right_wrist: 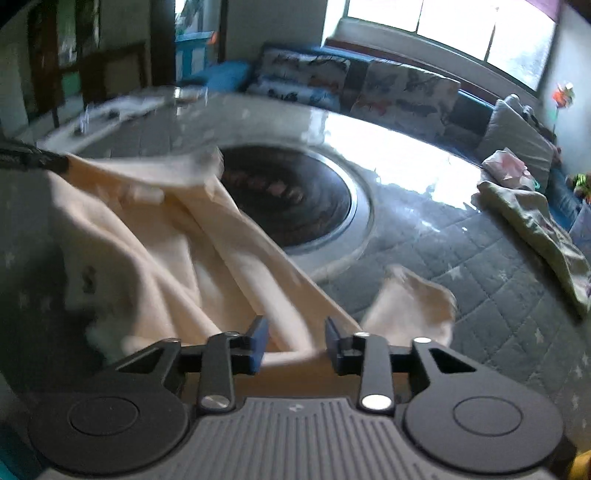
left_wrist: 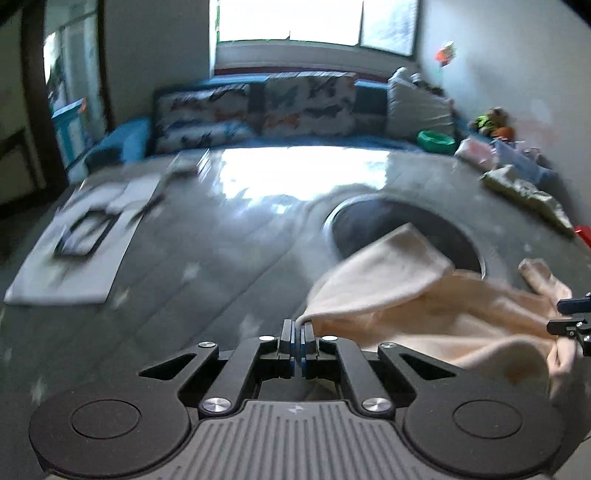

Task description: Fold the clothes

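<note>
A bright window (left_wrist: 314, 22) throws glare across a grey quilted table cover with pale stars (right_wrist: 461, 266), and behind the table runs a blue sofa with butterfly-print cushions (left_wrist: 258, 107). Sunk into the table's middle is a round dark recess with a metal rim (right_wrist: 291, 199). At ten o'clock from the recess, in the left wrist view, lie white papers with a dark rectangular frame (left_wrist: 77, 236) on top. At three o'clock along the table's edge sits a crumpled greenish patterned cloth (right_wrist: 539, 229), with a pink and white bundle (right_wrist: 506, 168) beyond it and a green bowl (left_wrist: 436, 140) on the sofa.

The cream-coloured garment (right_wrist: 155, 240) lies rumpled on the cover at the recess's seven o'clock, one fold lapping over the rim.

The left gripper (left_wrist: 298, 332) points steeply down, its jaws pressed together, pinching an edge of the garment. The right gripper (right_wrist: 295, 332) also tilts downward; its blue-padded jaws stand spread, the cloth running loose between them without the pads pressing on it.
</note>
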